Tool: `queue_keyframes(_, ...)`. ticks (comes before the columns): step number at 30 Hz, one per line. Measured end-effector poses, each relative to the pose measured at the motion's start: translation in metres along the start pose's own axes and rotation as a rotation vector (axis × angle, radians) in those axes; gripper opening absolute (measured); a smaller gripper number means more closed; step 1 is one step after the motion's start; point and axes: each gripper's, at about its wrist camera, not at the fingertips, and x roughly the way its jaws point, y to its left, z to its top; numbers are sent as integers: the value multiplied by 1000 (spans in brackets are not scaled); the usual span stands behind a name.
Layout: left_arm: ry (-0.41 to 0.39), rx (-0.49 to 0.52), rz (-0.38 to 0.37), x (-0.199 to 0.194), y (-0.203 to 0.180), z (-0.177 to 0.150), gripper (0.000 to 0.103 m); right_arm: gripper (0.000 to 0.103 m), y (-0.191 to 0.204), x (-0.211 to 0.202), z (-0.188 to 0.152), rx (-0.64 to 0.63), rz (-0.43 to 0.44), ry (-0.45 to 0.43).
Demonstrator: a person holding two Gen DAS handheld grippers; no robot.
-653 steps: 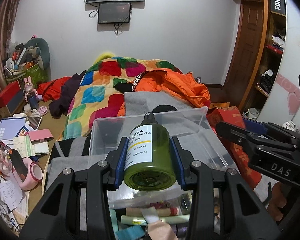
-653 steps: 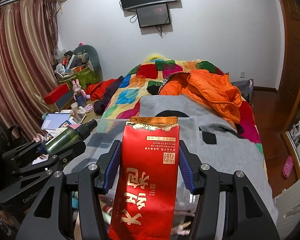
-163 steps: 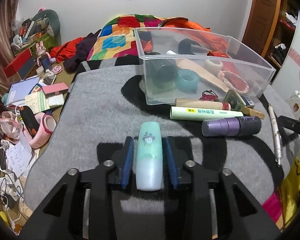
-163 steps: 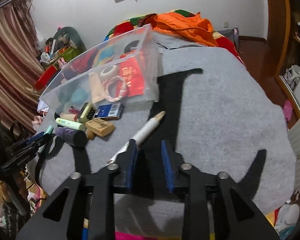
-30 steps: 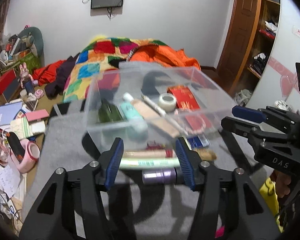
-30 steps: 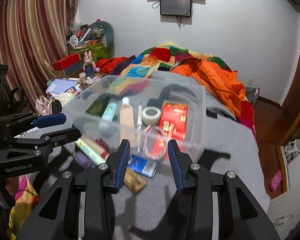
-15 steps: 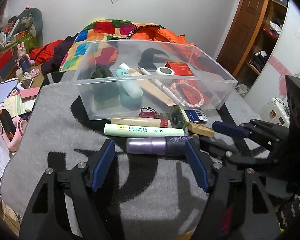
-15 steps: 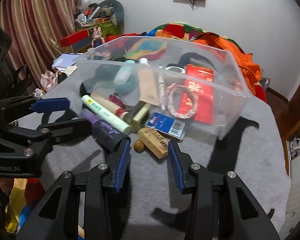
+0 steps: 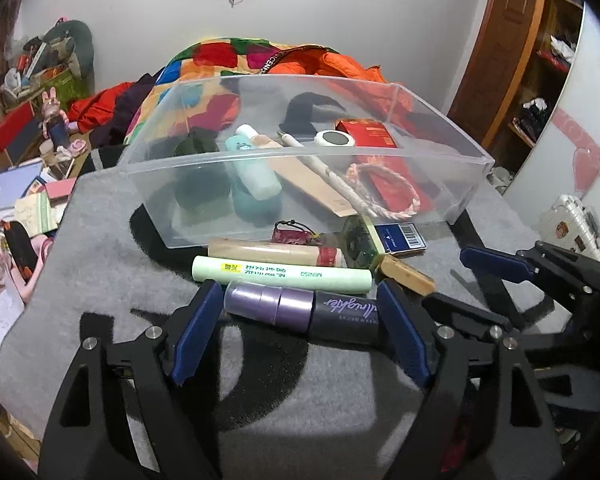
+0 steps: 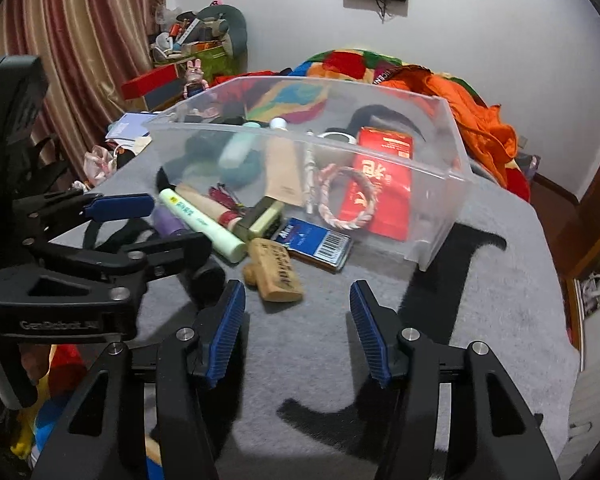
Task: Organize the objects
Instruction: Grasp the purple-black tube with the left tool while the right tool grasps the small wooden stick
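A purple bottle [image 9: 300, 312] lies crosswise on the grey blanket. My left gripper [image 9: 300, 320] straddles it end to end; its jaws are opening and the pads do not press on it. Just beyond lie a pale green tube [image 9: 280, 274], a beige tube [image 9: 268, 250], a blue carton [image 10: 314, 242] and a tan wooden block [image 10: 276, 270]. My right gripper [image 10: 298, 322] hangs just short of that block, jaws opening, nothing between them. The clear bin [image 9: 300, 156] behind holds bottles, a pen, a rope ring and a red packet [image 10: 376, 184].
The grey blanket [image 10: 480, 300] has bare room to the right of the bin. A bed with a patchwork quilt [image 9: 228, 54] and an orange jacket [image 10: 472, 116] lies behind. Floor clutter [image 9: 16, 200] is at the left, wooden shelves [image 9: 540, 80] at the right.
Both grippers have come down toward the loose items in front of the bin, and both jaws have widened. The left one now frames the purple bottle.
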Motion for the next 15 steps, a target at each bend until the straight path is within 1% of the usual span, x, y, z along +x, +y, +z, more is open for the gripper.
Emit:
queue_keyframes(2,2,-8,-4,-3,5,-2,80,51,-4,4,2,17,-1,6)
queue_keyframes(5,0,-1,21,-10,16,-9,80,51,-9,6,3,31,9,7)
queue_keyframes(8,24,-2,91,-15,32,-17,80,51,-11,4,4,32,-6,-3)
queue_keyframes(9,32,-15,92,-16,38,-18,80,51,-11,3,4,33,0,-5)
queue_keyframes(10,37,-36,79,-18,43,-20,80,51,-10,3,6,31,14,-6)
queue_keyframes(13,37,-108,1,-24,52,-19,80,51,-5,10,9,17,25,5)
queue_keyframes(15,19,-110,-18,-27,46,-14,80,51,-2,17,10,10,27,22)
